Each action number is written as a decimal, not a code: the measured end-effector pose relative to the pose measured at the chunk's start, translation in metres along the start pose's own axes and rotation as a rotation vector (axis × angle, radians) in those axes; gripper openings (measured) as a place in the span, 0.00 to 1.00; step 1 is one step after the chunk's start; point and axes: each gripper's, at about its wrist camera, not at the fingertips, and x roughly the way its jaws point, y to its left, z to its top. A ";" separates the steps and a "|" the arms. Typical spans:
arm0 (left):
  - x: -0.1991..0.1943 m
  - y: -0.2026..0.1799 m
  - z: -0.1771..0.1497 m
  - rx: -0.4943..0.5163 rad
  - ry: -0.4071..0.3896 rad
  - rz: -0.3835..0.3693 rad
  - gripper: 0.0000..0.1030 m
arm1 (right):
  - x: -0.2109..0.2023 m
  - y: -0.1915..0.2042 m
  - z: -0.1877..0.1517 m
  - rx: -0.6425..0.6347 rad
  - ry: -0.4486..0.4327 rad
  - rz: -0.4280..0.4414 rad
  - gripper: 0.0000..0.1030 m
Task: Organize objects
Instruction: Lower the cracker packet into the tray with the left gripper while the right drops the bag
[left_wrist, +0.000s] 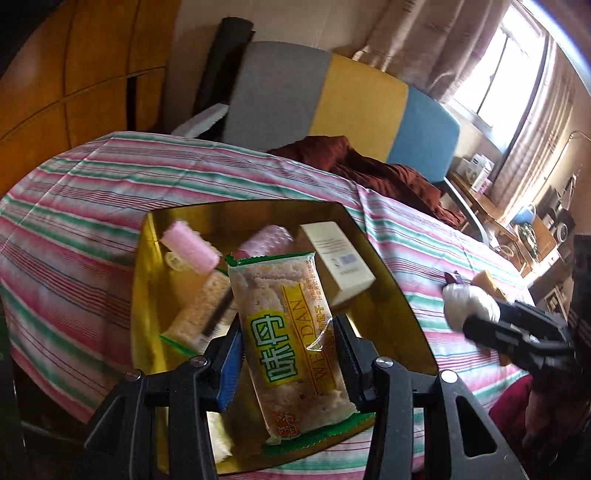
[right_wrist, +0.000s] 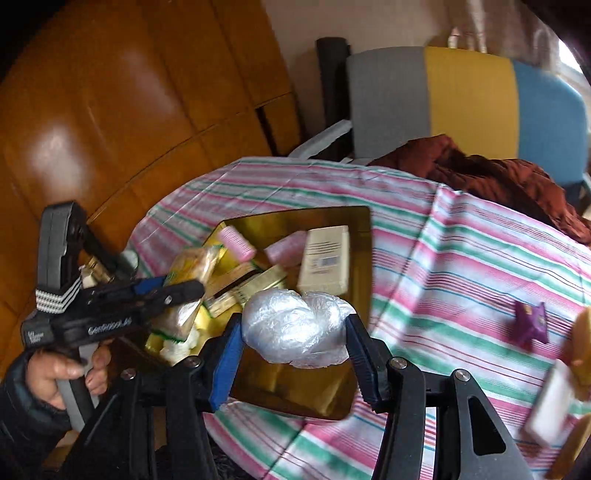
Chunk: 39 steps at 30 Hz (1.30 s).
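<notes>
A gold tray (left_wrist: 391, 295) (right_wrist: 354, 221) sits on the striped cloth and holds pink hair rollers (left_wrist: 190, 247) (right_wrist: 236, 240), a cream box (left_wrist: 336, 254) (right_wrist: 325, 258) and wrapped snack bars (left_wrist: 199, 310). My left gripper (left_wrist: 288, 354) is shut on a green-edged snack packet (left_wrist: 291, 339) above the tray's near side. My right gripper (right_wrist: 295, 339) is shut on a crumpled clear plastic bag (right_wrist: 291, 332) (left_wrist: 469, 306) over the tray's near right edge. The right view shows the left gripper (right_wrist: 177, 291) from the side, with a person's hand (right_wrist: 70, 373) around its handle.
A purple wrapper (right_wrist: 528, 321) and a yellow-brown item (right_wrist: 583, 347) with a white block (right_wrist: 550, 402) lie on the cloth at right. Dark red fabric (left_wrist: 369, 166) is bunched at the far edge before a grey, yellow and blue chair (left_wrist: 332, 99). A wooden cabinet (right_wrist: 110, 110) stands at left.
</notes>
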 end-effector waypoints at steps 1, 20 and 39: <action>0.000 0.005 0.001 -0.006 0.000 0.006 0.45 | 0.006 0.008 0.000 -0.015 0.014 0.009 0.53; 0.019 0.078 0.033 -0.097 -0.015 0.140 0.53 | 0.087 0.089 -0.018 -0.102 0.196 0.199 0.86; -0.011 0.030 -0.024 -0.023 -0.057 0.233 0.53 | 0.057 0.072 -0.022 -0.103 0.064 -0.101 1.00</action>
